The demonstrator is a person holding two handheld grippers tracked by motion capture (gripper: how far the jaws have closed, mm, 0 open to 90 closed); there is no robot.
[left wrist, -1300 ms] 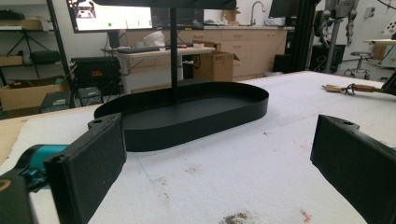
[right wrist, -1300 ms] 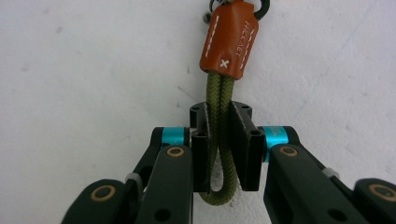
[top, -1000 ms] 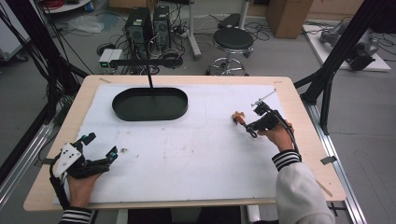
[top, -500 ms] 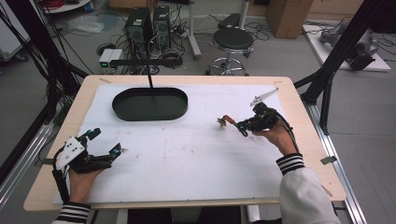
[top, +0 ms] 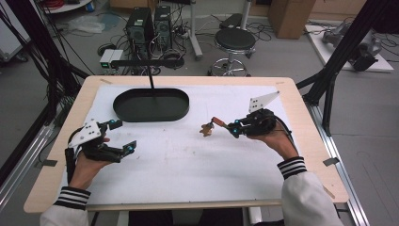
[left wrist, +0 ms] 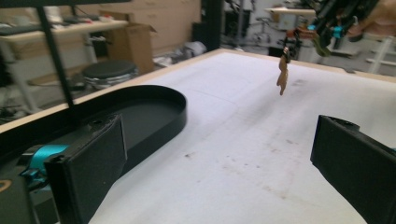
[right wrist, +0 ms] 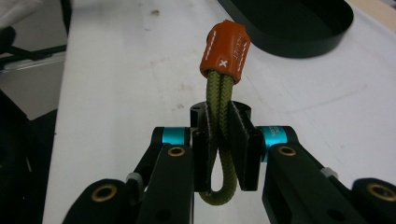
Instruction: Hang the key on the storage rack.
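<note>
A keyring of olive-green cord (right wrist: 218, 93) with an orange leather cap (right wrist: 225, 52) is pinched in my right gripper (right wrist: 224, 126), which is shut on the cord loop. In the high view my right gripper (top: 230, 127) holds it above the table's middle right, and a small brown charm (top: 206, 128) hangs from its end. The charm (left wrist: 282, 77) also dangles in the left gripper view. A black oval tray (top: 123, 111) lies at the back left. At the front left my left gripper (top: 123, 135) stands open with nothing between its fingers.
A black post with a crossbar (top: 149, 63) rises just behind the tray. White paper (top: 188, 165) covers the wooden table. Beyond the far edge stand a stool (top: 234, 40) and computer towers (top: 150, 23). Black frame legs (top: 329, 80) flank the right side.
My right gripper has carried the keyring leftward from the right side toward the middle of the table. My left gripper has shifted slightly right and forward, still open.
</note>
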